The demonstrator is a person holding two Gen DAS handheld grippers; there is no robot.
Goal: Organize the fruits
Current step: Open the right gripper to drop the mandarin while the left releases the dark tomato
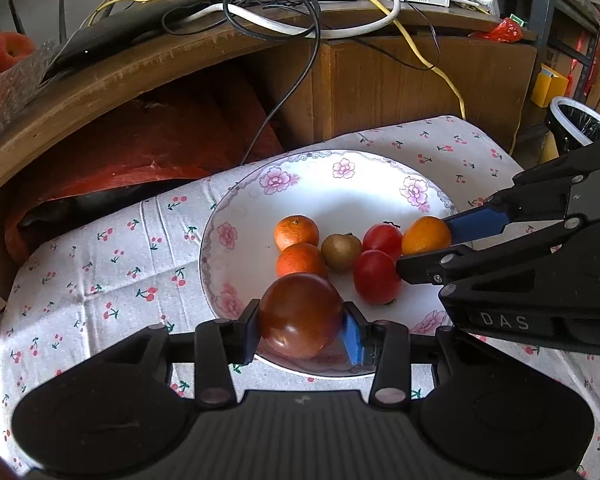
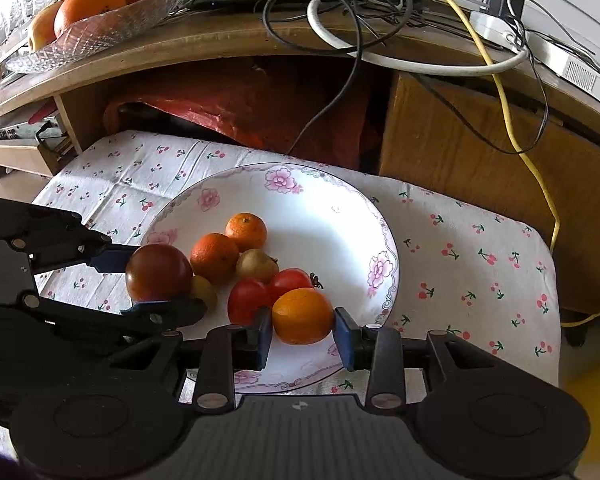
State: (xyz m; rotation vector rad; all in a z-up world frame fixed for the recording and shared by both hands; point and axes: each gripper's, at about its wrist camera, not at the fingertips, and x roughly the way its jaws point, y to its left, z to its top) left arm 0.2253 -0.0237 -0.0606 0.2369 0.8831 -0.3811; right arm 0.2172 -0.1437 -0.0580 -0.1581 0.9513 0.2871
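Observation:
A white flowered plate sits on a cherry-print cloth. In it lie two mandarins, a brown kiwi-like fruit and two red tomatoes. My left gripper is shut on a dark red-brown tomato over the plate's near left rim. My right gripper is shut on an orange beside the red tomatoes. A small yellowish fruit is half hidden behind the left gripper.
A wooden desk overhangs the far side, with tangled cables on top. A glass bowl of oranges and an apple stands on its left. A red plastic bag fills the space under it. A lined bin is at the right.

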